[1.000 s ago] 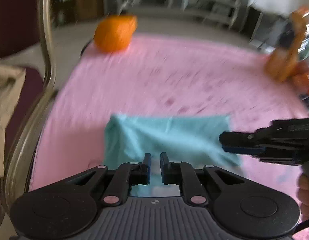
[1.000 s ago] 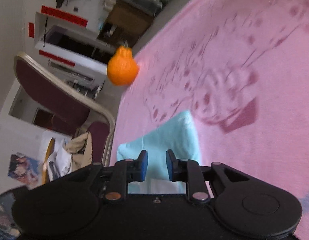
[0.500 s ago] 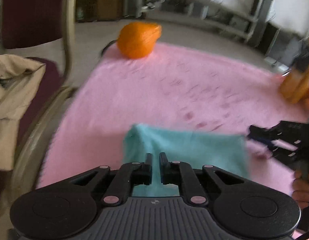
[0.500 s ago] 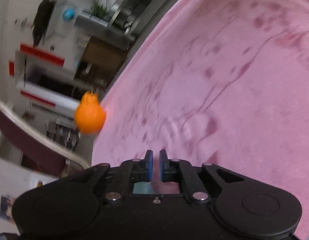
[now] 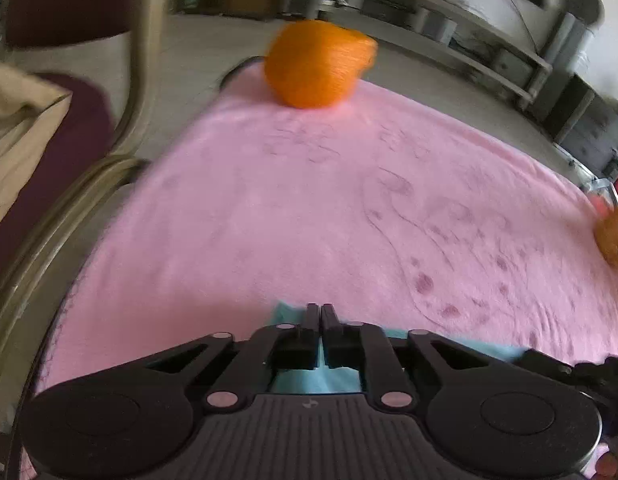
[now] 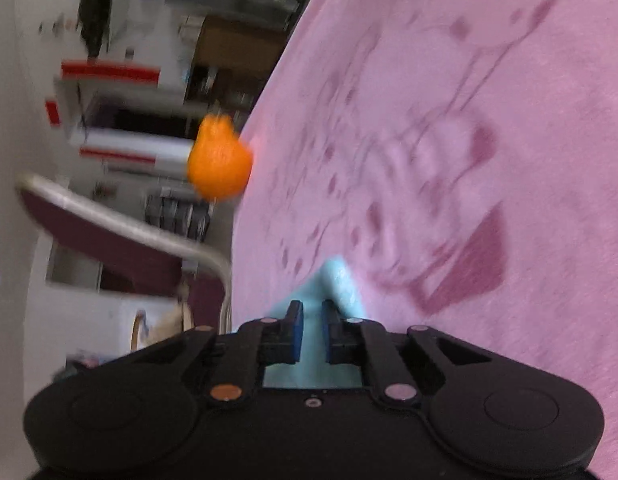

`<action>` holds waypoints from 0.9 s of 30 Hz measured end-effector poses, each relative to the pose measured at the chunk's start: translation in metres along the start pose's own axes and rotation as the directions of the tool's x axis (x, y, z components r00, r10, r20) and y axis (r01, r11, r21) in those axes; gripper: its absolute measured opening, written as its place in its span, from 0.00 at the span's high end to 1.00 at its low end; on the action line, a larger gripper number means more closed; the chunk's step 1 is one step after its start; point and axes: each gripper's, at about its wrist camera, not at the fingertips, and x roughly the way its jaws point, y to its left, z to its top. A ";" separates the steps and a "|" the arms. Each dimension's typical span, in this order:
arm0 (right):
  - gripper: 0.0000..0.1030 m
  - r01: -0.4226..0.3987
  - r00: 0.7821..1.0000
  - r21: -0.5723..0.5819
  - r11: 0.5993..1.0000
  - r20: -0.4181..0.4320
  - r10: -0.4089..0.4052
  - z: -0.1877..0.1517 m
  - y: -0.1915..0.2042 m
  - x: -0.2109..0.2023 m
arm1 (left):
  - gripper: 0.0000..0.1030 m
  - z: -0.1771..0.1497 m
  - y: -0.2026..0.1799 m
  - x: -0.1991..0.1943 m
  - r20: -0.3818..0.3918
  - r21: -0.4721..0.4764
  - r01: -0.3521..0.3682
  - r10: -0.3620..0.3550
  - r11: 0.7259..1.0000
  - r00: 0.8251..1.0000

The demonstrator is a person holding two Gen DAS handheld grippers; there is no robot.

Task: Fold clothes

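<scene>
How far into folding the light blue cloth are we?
Mid-fold. Done: nothing finished shows. In hand: left gripper is shut on the light blue cloth; right gripper is closing with cloth between its fingers. Left: lay it flat on the pink blanket.

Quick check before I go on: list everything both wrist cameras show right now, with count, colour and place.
Light blue cloth: one, on the pink cover, its near edge between both grippers' fingers.
Pink patterned fleece cover: one, spread over the work surface.
Round orange plush: one, at the cover's far edge.
Second orange object: one, at the left view's right edge, blurred.
Maroon chair with metal frame: one, beside the cover, with beige fabric on its seat.
Shelving: grey, in the background.
Left gripper: black, shut on the cloth.
Right gripper: black with blue pads, jaws closing, cloth between them.
</scene>
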 end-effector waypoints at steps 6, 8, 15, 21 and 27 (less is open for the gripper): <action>0.80 0.126 0.977 -0.072 0.989 0.180 -0.111 0.002 0.014 -0.027 | 0.92 -0.005 -0.012 -0.037 0.081 0.075 0.038 -0.044 0.996 0.996; 0.80 0.112 0.980 -0.092 0.989 0.177 -0.094 0.000 0.018 -0.026 | 0.91 -0.010 -0.018 -0.041 0.068 0.105 0.109 -0.116 0.988 0.991; 0.88 0.128 0.987 -0.099 0.987 0.114 -0.117 -0.010 0.026 -0.006 | 0.88 -0.017 -0.025 -0.012 0.055 0.139 -0.096 0.089 0.986 0.995; 0.80 0.292 0.932 -0.071 0.954 0.247 -0.266 -0.006 0.043 -0.058 | 0.83 -0.025 -0.010 -0.082 0.132 0.095 -0.200 0.186 0.975 0.973; 0.75 0.318 0.927 -0.107 0.942 0.242 -0.286 -0.044 0.078 -0.126 | 0.82 -0.075 0.005 -0.139 0.093 0.086 -0.172 0.164 0.981 0.982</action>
